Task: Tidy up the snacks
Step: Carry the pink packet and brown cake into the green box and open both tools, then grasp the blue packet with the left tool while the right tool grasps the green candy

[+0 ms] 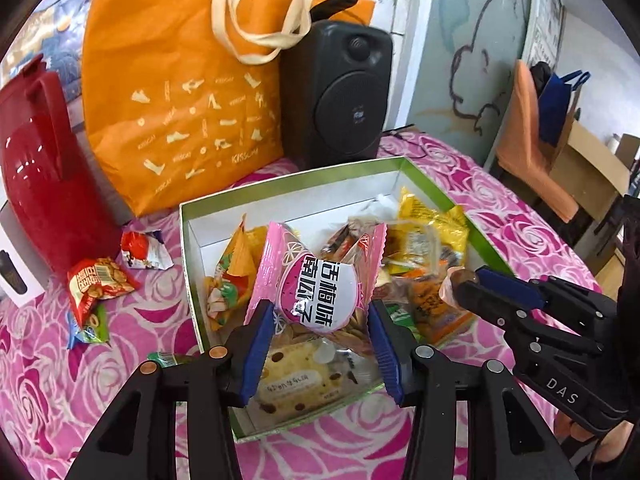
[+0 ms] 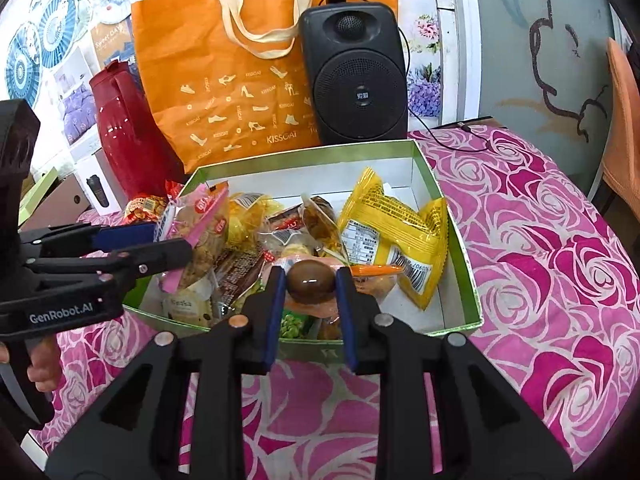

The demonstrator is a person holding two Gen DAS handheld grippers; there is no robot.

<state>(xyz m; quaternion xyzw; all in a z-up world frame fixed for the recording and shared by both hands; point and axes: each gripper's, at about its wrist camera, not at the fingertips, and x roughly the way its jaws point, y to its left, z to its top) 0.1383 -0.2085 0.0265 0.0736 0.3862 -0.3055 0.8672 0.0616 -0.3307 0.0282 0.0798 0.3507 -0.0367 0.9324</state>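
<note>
L tongs (image 1: pixel 316 326) clamp pink packet (image 1: pixel 316 280), R tongs (image 2: pixel 310 280) grip brown egg (image 2: pixel 311 282) (over box (image 2: pixel 460 240) near rim)

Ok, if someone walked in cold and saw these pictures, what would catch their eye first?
Probably the green-rimmed box crammed with snack packets on the pink rose tablecloth. Over it, the left gripper holds a pink packet and the right gripper a shiny brown wrapped snack. Behind stand an orange tote bag, black speaker and red jug.
</note>
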